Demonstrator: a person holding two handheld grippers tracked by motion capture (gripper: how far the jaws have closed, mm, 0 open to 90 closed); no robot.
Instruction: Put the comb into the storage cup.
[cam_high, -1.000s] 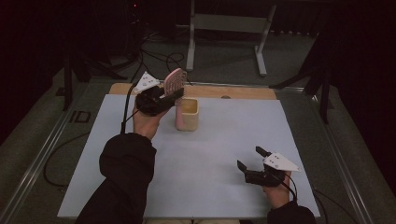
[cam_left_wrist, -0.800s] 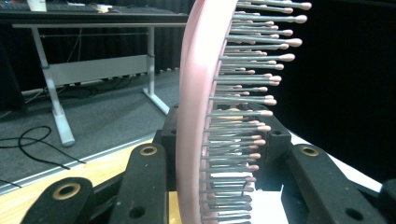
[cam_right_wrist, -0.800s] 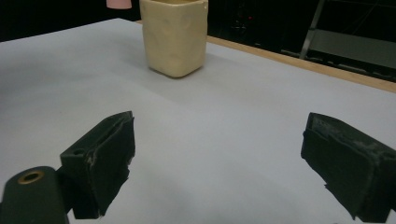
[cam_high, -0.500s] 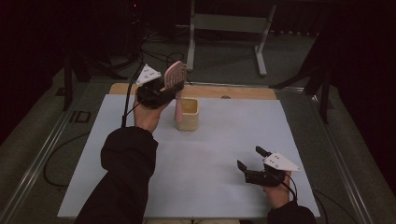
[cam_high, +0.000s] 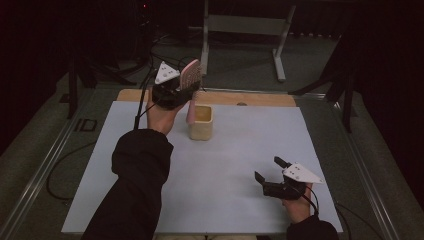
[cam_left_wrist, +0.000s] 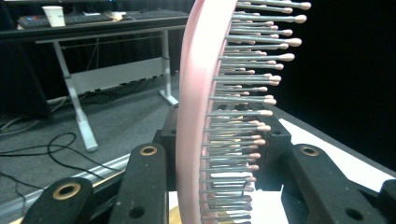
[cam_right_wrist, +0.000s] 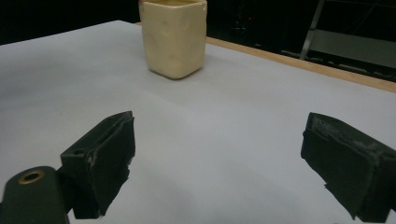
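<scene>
Now that your left fingers (cam_high: 186, 89), clamped on the brush (cam_high: 190, 79), have lifted its handle above the cup (cam_high: 201, 122), lower it in; your right fingers (cam_high: 267, 170) gape empty.

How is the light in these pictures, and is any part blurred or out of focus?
High view: dim; the white mat is lit, the surroundings are nearly black. Left gripper view: the pink brush sits very close, its nearest bristles soft, with black at the right. Right gripper view: evenly lit mat, cup fairly sharp, dark background.
</scene>
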